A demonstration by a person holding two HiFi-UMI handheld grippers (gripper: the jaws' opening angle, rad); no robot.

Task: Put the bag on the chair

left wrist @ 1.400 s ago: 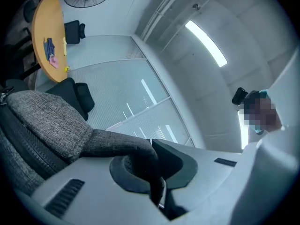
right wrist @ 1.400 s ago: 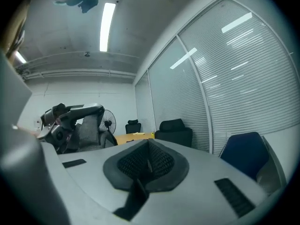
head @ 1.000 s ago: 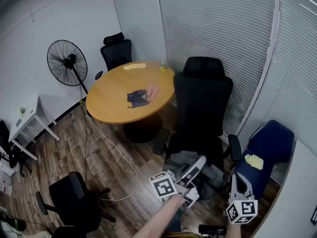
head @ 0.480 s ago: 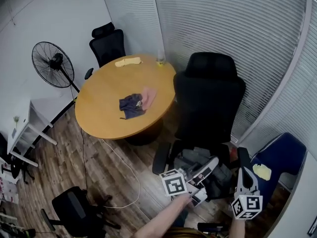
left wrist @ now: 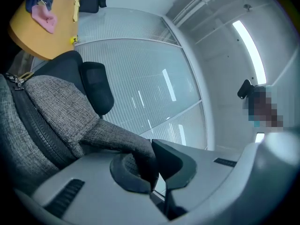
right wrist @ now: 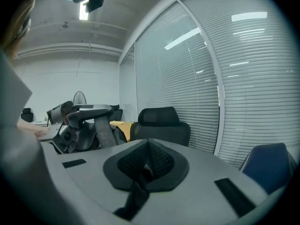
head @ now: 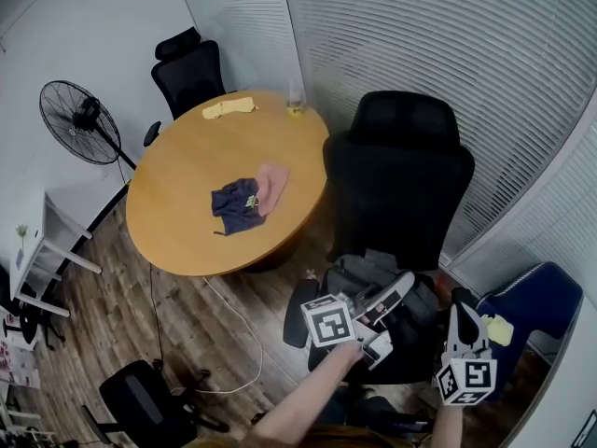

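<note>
My left hand-held gripper (left wrist: 153, 171) is clamped on a grey strap of the bag (head: 362, 278), which sits low in the centre of the head view, on the black chair (head: 401, 180). If I let go while it leans over the seat's front edge, I judge it could slide to the floor (head: 196, 325). Its long axis seems to run across the seat, left to right in frame, strap end toward me; my right hand-held gripper (right wrist: 146, 162), lower right, is closed and empty.
</note>
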